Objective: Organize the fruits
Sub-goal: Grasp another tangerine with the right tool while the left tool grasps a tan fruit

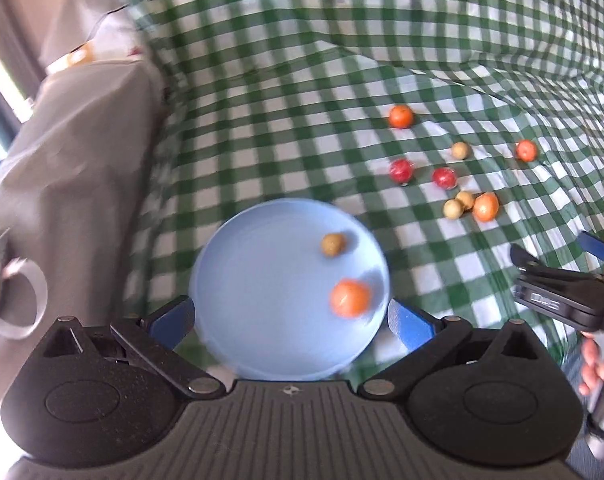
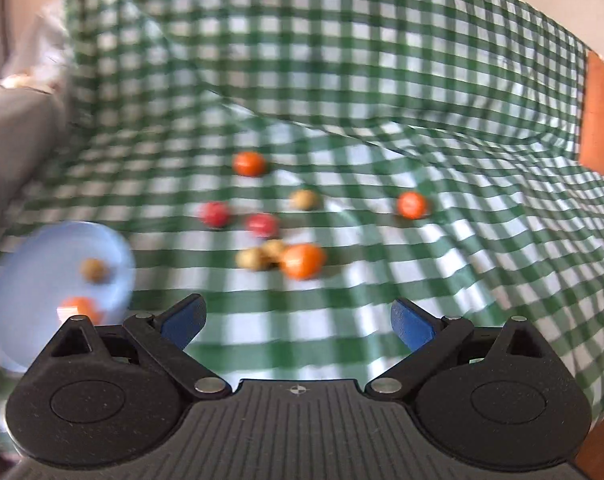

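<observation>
My left gripper [image 1: 290, 316]: jaws wide apart, holding nothing, over blue plate [image 1: 254, 292]. On plate: one orange fruit [image 1: 350, 298], one small tan fruit [image 1: 333, 244]. My right gripper [image 2: 298, 322]: jaws also apart, empty, above green-white checked cloth [image 2: 342, 80]. Loose fruits ahead on cloth: orange ones, two red ones [image 2: 214, 214], tan ones; big orange fruit [image 2: 303, 261] touching tan pair. Cloth wrinkled. Only left view shows grey fabric [image 1: 82, 168]. Only right view shows orange-brown wood [image 2: 602, 120].
</observation>
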`<state>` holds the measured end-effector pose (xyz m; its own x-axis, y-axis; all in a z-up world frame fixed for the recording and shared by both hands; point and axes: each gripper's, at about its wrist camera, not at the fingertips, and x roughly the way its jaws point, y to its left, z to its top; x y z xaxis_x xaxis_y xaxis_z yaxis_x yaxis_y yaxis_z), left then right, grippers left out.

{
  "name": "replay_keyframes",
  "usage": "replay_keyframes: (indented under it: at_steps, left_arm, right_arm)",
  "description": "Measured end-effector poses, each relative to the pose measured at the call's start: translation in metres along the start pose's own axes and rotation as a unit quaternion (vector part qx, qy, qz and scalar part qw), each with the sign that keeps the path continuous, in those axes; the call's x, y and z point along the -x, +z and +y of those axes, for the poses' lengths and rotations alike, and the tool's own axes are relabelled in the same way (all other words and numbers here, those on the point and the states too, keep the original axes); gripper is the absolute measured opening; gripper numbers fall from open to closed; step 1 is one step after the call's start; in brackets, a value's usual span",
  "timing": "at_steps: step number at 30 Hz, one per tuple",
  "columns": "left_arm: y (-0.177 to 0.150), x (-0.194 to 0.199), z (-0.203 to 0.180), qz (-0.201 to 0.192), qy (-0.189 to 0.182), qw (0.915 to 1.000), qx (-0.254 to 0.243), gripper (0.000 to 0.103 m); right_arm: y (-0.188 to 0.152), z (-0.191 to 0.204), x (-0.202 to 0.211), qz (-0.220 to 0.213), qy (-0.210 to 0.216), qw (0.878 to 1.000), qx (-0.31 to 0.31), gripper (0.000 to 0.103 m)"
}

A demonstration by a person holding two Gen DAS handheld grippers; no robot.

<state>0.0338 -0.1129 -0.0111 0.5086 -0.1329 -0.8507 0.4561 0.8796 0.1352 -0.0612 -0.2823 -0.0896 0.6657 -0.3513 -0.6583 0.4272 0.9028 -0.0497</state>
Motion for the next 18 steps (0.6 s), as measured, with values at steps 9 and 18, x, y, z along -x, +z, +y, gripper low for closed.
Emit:
replay_keyframes:
  at_steps: [9, 18]
  left_arm:
    - [0.058, -0.082, -0.071, 0.006, -0.055, 0.9966, -0.061, 0.103]
    - [0.082, -0.176, -0.143, 0.028, -0.125, 0.9799, -0.153, 0.1]
  right_arm:
    - [0.007, -0.021, -0.133, 0.025, 0.035, 0.998, 0.035, 0.085]
    - [0.009, -0.071, -0.148, 0.022, 0.028, 0.999, -0.028, 0.043]
